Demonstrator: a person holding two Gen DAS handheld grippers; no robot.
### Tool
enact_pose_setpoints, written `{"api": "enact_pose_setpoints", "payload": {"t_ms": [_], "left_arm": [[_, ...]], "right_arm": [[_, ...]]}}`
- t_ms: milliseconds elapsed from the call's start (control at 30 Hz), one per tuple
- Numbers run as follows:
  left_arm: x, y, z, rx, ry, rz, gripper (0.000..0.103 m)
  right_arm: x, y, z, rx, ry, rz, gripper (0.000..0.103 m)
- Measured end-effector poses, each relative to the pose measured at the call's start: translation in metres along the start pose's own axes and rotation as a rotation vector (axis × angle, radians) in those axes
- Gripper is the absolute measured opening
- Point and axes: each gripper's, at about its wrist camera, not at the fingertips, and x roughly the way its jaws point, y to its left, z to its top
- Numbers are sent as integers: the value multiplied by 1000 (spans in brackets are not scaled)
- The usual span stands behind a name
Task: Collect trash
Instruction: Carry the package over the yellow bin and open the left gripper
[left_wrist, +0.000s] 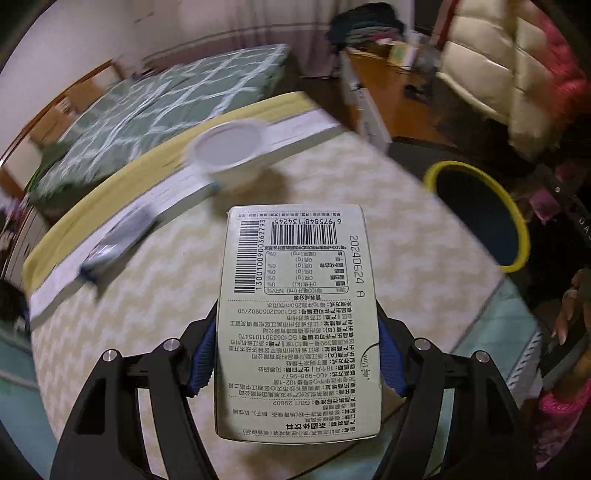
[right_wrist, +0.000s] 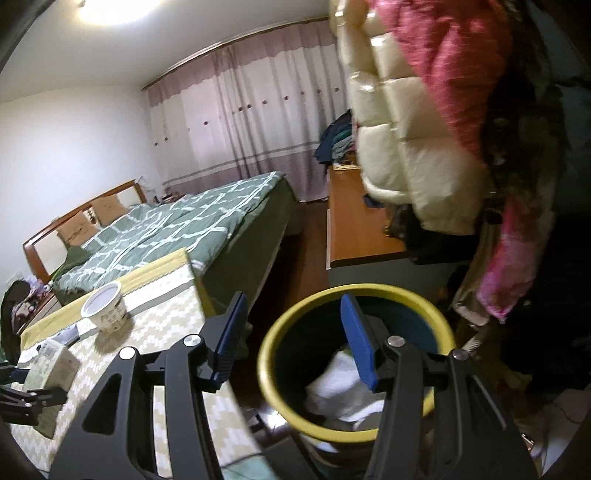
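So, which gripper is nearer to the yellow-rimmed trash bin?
Right. The right gripper hangs open over the trash bin, empty. The left gripper is over the table, shut on a box.

A pale drink carton, printed with barcodes and small text, is held up off the zigzag tablecloth, its printed face up. Beyond it stands a white lidded cup, upright. To the right, a yellow-rimmed bin stands beside the table, with crumpled white paper inside.
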Motion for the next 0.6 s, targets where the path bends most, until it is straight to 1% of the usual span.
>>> {"api": "enact_pose_setpoints", "payload": {"t_ms": [267,333,500,600], "left_arm": [[31,-104,53,135,-3,-113,71],[38,-125,62,157,-2,-131,71],[68,-183,89,215,10,-173,71],[86,-212,101,229,22,-203,71]], "right_arm": [[-15,-56,5,47,-15,-68,53],[-17,-70,5,62,-16,-84,53],[-18,-96,4,96,-16,-116,53],[-19,-108,4,106,-19,-146,54]]}}
